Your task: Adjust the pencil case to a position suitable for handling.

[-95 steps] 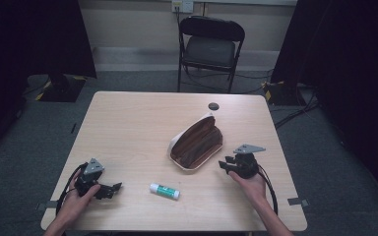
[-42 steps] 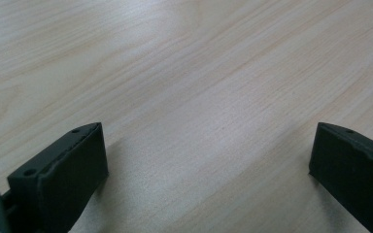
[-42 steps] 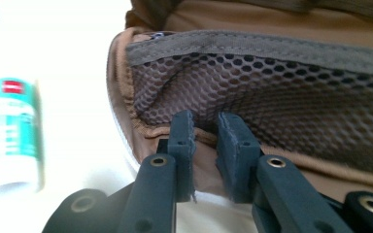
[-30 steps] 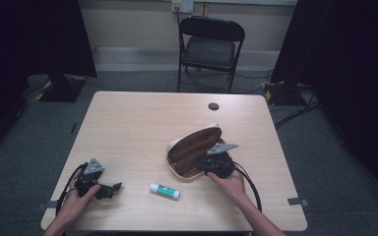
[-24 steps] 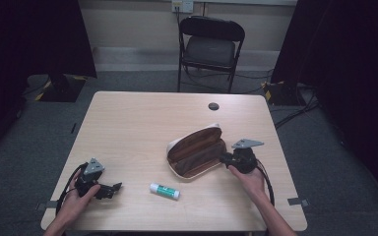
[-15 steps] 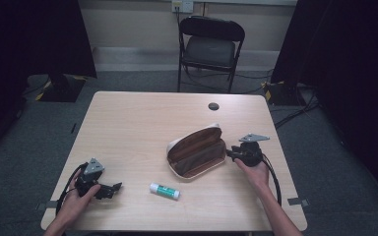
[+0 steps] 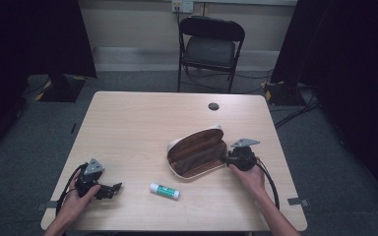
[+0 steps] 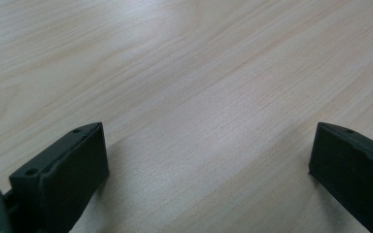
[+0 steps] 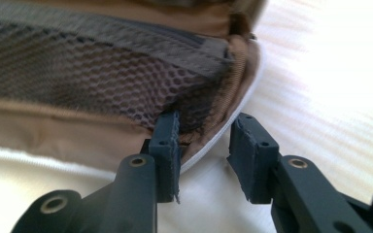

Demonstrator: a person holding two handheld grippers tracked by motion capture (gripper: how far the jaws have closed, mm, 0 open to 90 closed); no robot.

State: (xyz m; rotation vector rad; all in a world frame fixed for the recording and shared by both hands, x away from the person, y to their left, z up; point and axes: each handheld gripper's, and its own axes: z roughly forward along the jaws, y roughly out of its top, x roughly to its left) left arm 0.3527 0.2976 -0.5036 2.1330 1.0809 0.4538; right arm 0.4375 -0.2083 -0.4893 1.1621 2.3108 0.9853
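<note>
A: As seen from the near table (image 7: 128, 123) edge, how many items lie there, and how are the tongs set?

B: Nearest, one left gripper (image 7: 109, 189) rests on the wood, jaws spread wide, nothing between them. One glue stick (image 7: 164, 191) lies just beyond, well apart from it.

A: And the pouch?

B: One open pencil case (image 7: 197, 151) sits right of centre, long axis running from near left to far right, opening upward. Its brown lining and mesh pocket (image 9: 126, 87) show; no contents can be made out.

A: The right gripper (image 9: 201, 145)?

B: At the case's right end, jaws just parted to a narrow gap straddling the white rim (image 9: 228, 128); the pads do not press it.

A: Farthest?

B: One chair (image 7: 209, 46).
</note>
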